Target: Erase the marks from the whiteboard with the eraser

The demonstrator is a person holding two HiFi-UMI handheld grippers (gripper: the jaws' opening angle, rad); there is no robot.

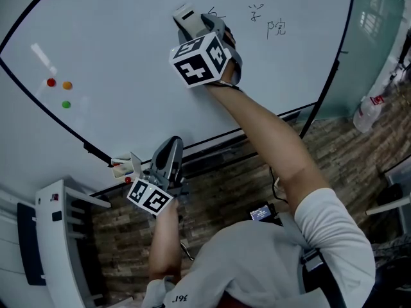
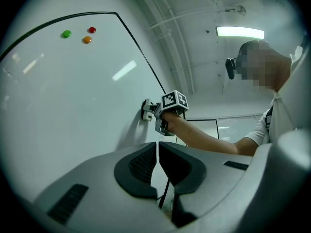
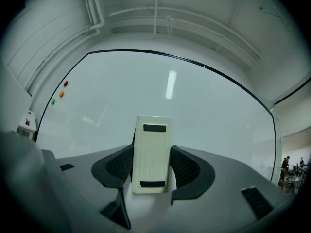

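While right gripper (image 3: 152, 171) clamps eraser (image 3: 152, 149) against whiteboard (image 1: 128, 56), handwritten marks (image 1: 276, 27) just beside

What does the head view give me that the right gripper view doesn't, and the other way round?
Only the head view: the dark handwritten marks to the right of the cream rectangular eraser, and the left gripper, shut, low near the board's bottom edge. Only the right gripper view: the right gripper with its jaws clamped on the eraser's sides. Both: the white whiteboard and its red, orange and green round magnets.
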